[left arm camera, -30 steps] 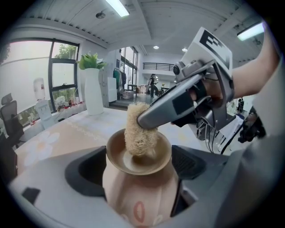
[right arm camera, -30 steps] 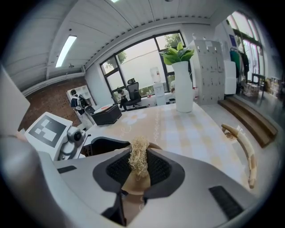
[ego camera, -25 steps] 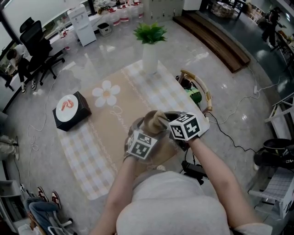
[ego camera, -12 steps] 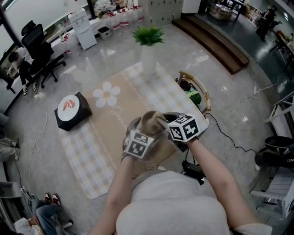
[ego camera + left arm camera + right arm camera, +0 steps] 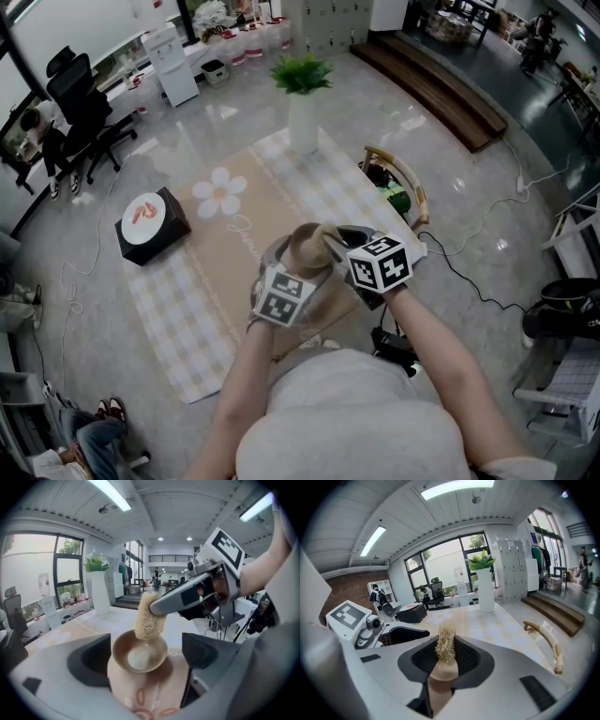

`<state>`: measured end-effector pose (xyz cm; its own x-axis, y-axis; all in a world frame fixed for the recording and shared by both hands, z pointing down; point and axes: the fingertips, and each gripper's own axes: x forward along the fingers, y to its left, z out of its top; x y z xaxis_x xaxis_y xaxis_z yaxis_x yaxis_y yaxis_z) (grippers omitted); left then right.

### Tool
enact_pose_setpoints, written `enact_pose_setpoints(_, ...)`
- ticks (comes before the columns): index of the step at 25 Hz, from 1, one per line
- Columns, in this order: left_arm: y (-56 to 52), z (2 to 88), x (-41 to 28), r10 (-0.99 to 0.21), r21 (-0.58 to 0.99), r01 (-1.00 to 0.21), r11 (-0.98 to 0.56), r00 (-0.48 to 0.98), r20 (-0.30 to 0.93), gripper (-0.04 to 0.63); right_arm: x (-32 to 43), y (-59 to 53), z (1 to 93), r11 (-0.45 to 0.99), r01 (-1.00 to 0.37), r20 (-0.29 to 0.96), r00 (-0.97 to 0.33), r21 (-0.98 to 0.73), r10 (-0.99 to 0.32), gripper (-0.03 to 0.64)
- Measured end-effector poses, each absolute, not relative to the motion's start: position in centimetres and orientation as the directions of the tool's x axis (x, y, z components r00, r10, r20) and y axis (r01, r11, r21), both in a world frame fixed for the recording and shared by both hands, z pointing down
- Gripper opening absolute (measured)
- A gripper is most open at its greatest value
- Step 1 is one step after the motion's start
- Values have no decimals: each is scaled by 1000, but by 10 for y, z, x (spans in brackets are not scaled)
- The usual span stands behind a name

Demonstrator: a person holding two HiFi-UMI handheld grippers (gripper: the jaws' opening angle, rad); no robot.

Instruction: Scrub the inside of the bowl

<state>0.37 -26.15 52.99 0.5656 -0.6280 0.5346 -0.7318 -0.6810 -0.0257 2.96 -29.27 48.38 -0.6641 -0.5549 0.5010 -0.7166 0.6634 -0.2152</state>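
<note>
My left gripper (image 5: 143, 662) is shut on a tan bowl (image 5: 140, 652) with pink petal marks on its outer wall, held above the checked cloth. The bowl's brown inside faces the left gripper view. A straw-coloured loofah scrubber (image 5: 150, 616) dips over the bowl's far rim. My right gripper (image 5: 446, 660) is shut on that loofah scrubber (image 5: 446, 648), and its jaws reach in from the right in the left gripper view. In the head view the bowl and scrubber (image 5: 309, 246) sit between the left gripper's marker cube (image 5: 284, 295) and the right one (image 5: 380, 263).
A checked cloth with a flower print (image 5: 187, 309) covers the marble table. A white vase with a green plant (image 5: 305, 117) stands at the far end. A black box with a round white top (image 5: 150, 225) lies left. A wooden-handled basket (image 5: 403, 183) sits at the right edge.
Both grippers stay together over the near edge of the cloth. The right gripper's cube has shifted slightly, with the scrubber still at the bowl.
</note>
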Motion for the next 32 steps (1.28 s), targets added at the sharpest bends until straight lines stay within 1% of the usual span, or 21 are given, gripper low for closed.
enact_pose_setpoints(7, -258, 498, 1, -676, -41, -752, -658, 565, 474, 449, 35, -290, 457, 621, -761, 405, -636, -189, -657, 87)
enact_pose_setpoints(14, -255, 461, 5, -706, -66, -743, -666, 599, 378, 445, 35, -283, 424, 619, -781, 311, -610, -84, -728, 87)
enact_pose_setpoints(16, -254, 452, 5, -722, -81, -749, -657, 594, 355, 433, 35, -281, 413, 616, -785, 280, -606, -60, -745, 87)
enact_pose_setpoints(17, -254, 448, 4, -734, -92, -757, -647, 586, 342, 392, 35, -279, 409, 613, -788, 265, -604, -57, -751, 87)
enact_pose_setpoints(18, -254, 444, 2, -749, -104, -766, -635, 577, 327, 314, 36, -278, 405, 611, -789, 251, -604, -58, -756, 87)
enact_pose_setpoints(19, -254, 440, -1, -761, -113, -774, -624, 568, 313, 255, 36, -277, 401, 610, -790, 238, -605, -60, -760, 87)
enact_pose_setpoints(21, -253, 434, -4, -780, -131, -784, -607, 556, 287, 196, 36, -274, 395, 611, -789, 217, -608, -63, -763, 87)
enact_pose_setpoints(24, -254, 424, -10, -811, -142, -807, -573, 532, 245, 90, 35, -270, 389, 610, -790, 194, -609, -61, -769, 87)
enact_pose_setpoints(25, -254, 421, -13, -821, -133, -818, -559, 523, 230, 66, 35, -269, 387, 610, -790, 187, -609, -60, -770, 87)
enact_pose_setpoints(28, -254, 412, -19, -843, -93, -845, -527, 505, 188, 31, 34, -264, 382, 613, -789, 168, -611, -46, -774, 87)
enact_pose_setpoints(32, -255, 401, -20, -854, -76, -855, -512, 499, 145, 12, 32, -259, 376, 614, -789, 141, -609, -6, -781, 87)
